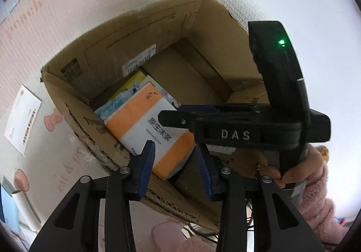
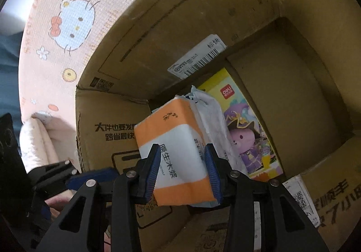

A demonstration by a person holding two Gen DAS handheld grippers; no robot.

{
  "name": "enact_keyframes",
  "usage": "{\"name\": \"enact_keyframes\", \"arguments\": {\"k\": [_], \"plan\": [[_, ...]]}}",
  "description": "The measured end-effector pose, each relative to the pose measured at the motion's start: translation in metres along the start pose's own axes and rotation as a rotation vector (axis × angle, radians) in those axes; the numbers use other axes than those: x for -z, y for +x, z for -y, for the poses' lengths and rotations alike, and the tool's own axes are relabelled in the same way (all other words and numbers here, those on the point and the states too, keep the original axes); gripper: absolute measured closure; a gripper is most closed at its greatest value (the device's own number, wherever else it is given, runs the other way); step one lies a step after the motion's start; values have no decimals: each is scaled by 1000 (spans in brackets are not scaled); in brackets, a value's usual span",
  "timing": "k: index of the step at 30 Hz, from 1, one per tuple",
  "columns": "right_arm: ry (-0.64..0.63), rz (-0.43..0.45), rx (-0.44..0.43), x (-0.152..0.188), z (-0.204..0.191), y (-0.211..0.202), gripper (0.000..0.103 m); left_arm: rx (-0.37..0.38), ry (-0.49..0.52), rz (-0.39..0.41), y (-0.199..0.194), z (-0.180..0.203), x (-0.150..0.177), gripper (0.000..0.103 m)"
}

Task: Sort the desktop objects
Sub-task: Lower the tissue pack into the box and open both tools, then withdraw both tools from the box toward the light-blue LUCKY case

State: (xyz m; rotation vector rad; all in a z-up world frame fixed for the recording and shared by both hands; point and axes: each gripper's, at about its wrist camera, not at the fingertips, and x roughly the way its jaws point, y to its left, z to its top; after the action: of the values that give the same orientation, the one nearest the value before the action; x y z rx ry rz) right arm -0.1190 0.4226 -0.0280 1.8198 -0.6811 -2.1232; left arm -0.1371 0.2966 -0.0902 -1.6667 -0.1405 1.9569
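Tissue pack (image 2: 178,152), orange and white, printed with Chinese characters: clamped between the blue pads of the right gripper (image 2: 183,170), held over the open cardboard box (image 2: 158,26); its lower end is cut off behind the fingers. Crumpled white wrapper (image 2: 214,121): pressed against the pack's side, contents unclear. Yellow illustrated box (image 2: 250,139): lying inside the cardboard box, partly hidden by the pack. Left gripper (image 1: 176,161): jaws apart and empty, hovering at the box rim. Person's hand (image 1: 293,173), pink fleecy sleeve: mostly hidden behind the right gripper's body.
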Motion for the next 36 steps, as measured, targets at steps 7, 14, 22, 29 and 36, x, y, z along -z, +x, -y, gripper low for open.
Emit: {"name": "enact_keyframes", "arguments": {"k": [7, 14, 22, 29, 36], "plan": [[-33, 45, 67, 4, -17, -20, 65, -5, -26, 58, -10, -5, -5, 62], [-70, 110, 200, -1, -34, -36, 65, -37, -25, 166, -34, -13, -9, 61], [-42, 121, 219, 1, -47, -43, 65, -59, -41, 213, -47, -32, -6, 61], [-182, 247, 315, 2, -109, -60, 62, -49, -72, 275, -63, -54, 0, 57], [-444, 375, 431, 2, -176, -50, 44, -105, -54, 259, -93, -92, 9, 51]]}}
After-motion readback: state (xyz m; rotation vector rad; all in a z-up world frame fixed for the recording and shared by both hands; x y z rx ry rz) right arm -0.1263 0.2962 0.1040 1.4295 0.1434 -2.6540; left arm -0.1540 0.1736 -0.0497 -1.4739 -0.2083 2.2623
